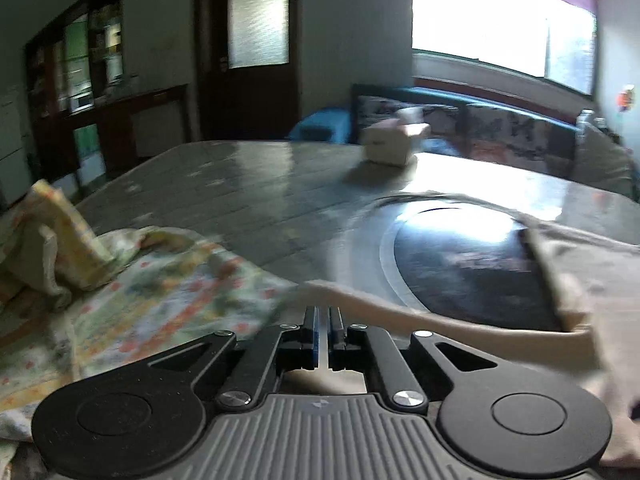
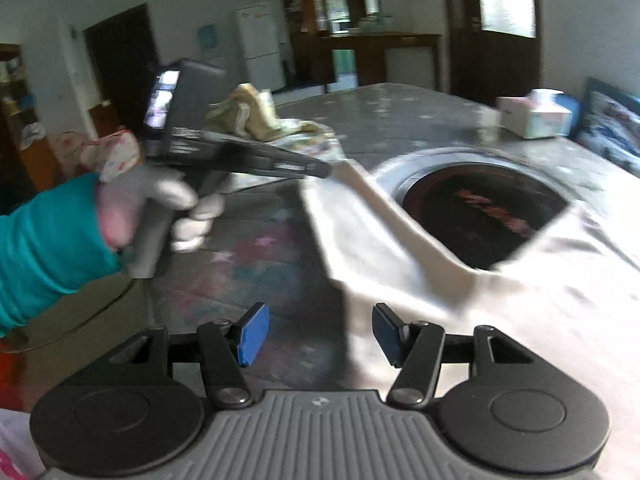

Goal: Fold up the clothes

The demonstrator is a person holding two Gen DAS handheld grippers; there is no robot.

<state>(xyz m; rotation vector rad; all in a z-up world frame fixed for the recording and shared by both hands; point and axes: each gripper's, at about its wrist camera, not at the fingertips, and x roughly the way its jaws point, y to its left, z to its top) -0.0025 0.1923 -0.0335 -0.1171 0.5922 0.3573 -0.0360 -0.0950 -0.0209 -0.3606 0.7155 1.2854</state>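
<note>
A pale beige garment (image 2: 500, 304) lies over the right part of the table and partly covers the round dark inset. My left gripper (image 1: 323, 320) is shut on the edge of this garment (image 1: 440, 320) and holds it lifted, stretched to the right. In the right wrist view the left gripper (image 2: 328, 168) shows from the side, held by a gloved hand, pinching the garment's corner. My right gripper (image 2: 320, 334) is open and empty, just above the garment's near left edge.
A floral yellow cloth (image 1: 120, 280) lies crumpled at the table's left; it also shows in the right wrist view (image 2: 256, 118). A tissue box (image 1: 394, 140) stands at the far side. A round dark inset (image 1: 468, 264) sits in the grey table (image 1: 240, 184). A sofa (image 1: 520, 132) stands behind.
</note>
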